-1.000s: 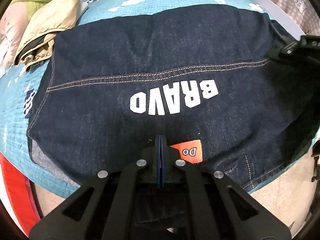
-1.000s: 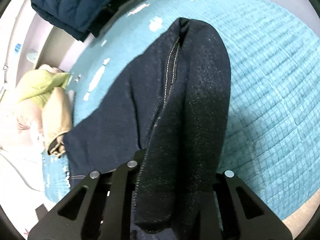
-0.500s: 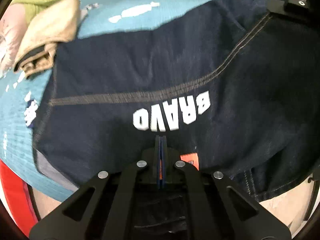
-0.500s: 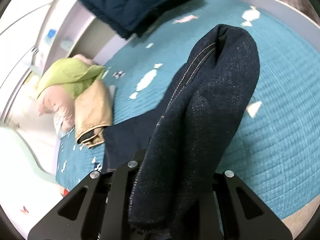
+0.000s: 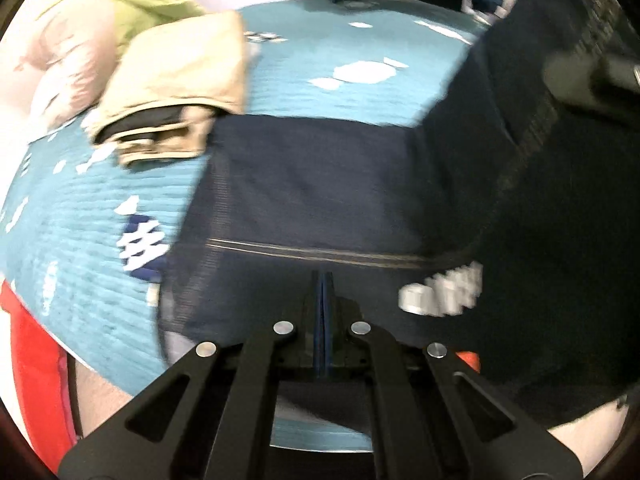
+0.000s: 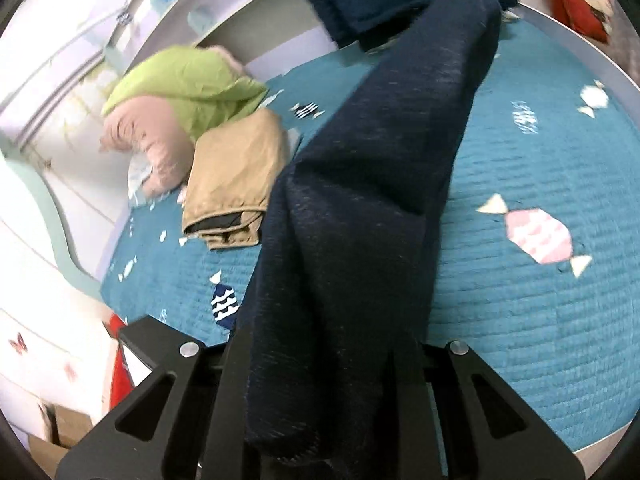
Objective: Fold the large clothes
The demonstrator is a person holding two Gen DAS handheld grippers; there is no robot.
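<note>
Denim garment (image 5: pixel 320 184) hangs between your two grippers above the teal quilt (image 6: pixel 540 152): your left gripper (image 5: pixel 323 280) pinches its near edge, your right gripper (image 6: pixel 320 364) clamps a thick fold.

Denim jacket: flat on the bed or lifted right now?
Partly lifted. The right gripper holds a bunched fold of the denim jacket above the teal quilt; the rest still lies spread.

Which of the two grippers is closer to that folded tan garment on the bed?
Left. The left gripper sits just right of the tan garment; the right gripper is lifted across the denim garment.
</note>
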